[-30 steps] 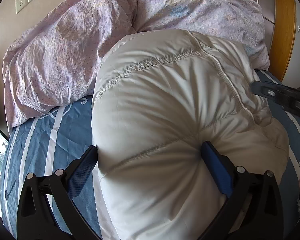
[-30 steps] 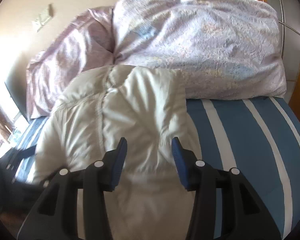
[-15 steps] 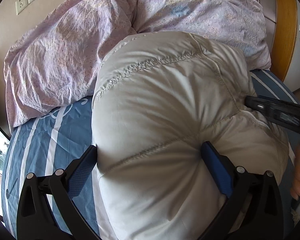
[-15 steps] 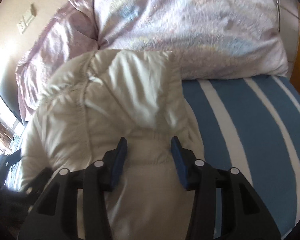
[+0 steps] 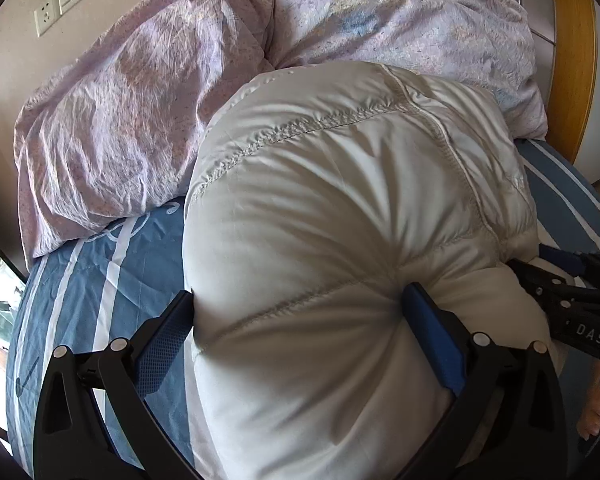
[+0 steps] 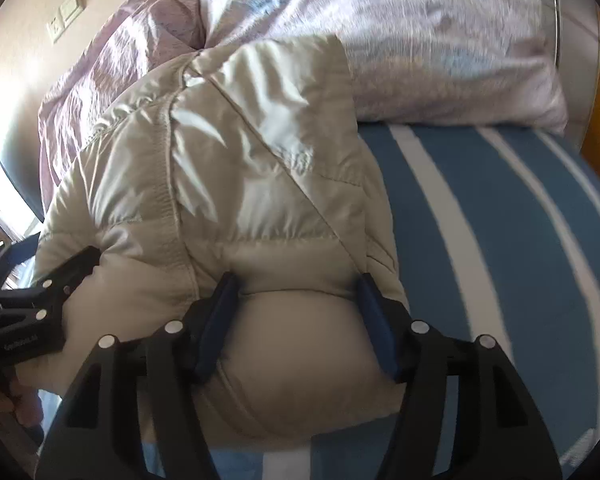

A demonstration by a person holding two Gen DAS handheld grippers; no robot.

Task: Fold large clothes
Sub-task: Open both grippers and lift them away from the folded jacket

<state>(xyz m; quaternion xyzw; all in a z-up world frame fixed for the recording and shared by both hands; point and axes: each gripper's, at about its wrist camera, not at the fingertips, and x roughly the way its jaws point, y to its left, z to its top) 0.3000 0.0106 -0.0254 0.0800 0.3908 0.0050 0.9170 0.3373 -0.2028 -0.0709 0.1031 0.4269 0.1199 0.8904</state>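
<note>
- Setting: bedroom; bed (image 5: pixel 100 280) with a blue sheet striped white, beige wall with a socket plate (image 5: pixel 46 16) behind.
- Task item: one cream down jacket (image 5: pixel 340 220), bundled on the sheet, its far end against the lilac duvet (image 5: pixel 140 112) heaped at the head of the bed.
- Left gripper (image 5: pixel 298 322): fingers set wide with the jacket's near bulge filling the gap; both pads dent the fabric, so I judge it held.
- Right gripper (image 6: pixel 296 312): jaws opening, a fold of jacket between them, pads touching it on both sides.
- Handling (judgement): light, very soft and springy; shell looks sleek, so likely to slip and puff back. Best taken at the stitched seams (image 5: pixel 300 136) or the edge, not the loft.
- Count: one jacket, one duvet heap, two grippers; a person's fingertips (image 5: pixel 596 412) at the right gripper's handle.
</note>
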